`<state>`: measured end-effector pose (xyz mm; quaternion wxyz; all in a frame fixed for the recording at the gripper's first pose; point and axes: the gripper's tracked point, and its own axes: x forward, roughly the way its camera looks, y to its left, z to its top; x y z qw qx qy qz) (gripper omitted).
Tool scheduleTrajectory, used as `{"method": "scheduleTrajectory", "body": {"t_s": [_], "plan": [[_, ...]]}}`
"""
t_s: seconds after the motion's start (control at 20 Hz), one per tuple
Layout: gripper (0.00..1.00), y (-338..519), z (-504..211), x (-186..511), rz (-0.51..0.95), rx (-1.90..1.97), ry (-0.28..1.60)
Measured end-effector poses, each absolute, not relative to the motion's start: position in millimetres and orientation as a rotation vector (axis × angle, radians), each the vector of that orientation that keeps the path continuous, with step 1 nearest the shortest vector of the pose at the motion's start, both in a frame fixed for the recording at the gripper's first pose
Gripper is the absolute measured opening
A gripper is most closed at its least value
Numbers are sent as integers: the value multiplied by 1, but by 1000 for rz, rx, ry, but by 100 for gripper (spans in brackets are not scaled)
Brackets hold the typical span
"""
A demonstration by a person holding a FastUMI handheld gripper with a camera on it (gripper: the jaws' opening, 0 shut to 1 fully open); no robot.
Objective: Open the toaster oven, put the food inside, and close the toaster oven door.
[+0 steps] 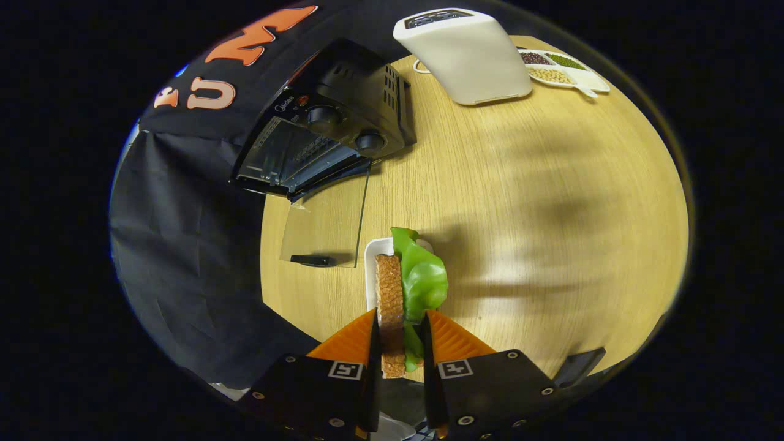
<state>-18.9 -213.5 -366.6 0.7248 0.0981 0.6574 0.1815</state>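
Observation:
My gripper (401,334) is shut on a sandwich (405,293), a slice of brown bread with a green lettuce leaf, held on edge between both fingers. Just beyond the fingers a white plate (371,269) peeks out from under the food. Farther ahead and to the left stands the black toaster oven (334,125), its glass door (324,223) folded down flat onto the wooden table (551,214), with the dark handle nearest me. The oven's cavity is open toward me.
A white pop-up toaster (468,55) stands at the far side of the table. Beside it lies a white divided dish (566,70) with beans and grains. Black cloth hangs past the table's left edge. A dark flat object (582,364) lies near the right finger.

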Motion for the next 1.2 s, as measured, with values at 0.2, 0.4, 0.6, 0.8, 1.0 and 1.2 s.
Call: {"method": "scheduleTrajectory", "body": {"t_s": [0.2,0.4,0.6,0.8,1.0,1.2], "plan": [[30,-215,-324,-10,360,206,1367],[30,-187,-279,2,341,291,1232],[30,-138,-263,14,333,450,1074],[30,-96,-272,36,259,664,934],[30,-65,-311,58,140,830,834],[30,-27,-338,82,68,928,750]]}}
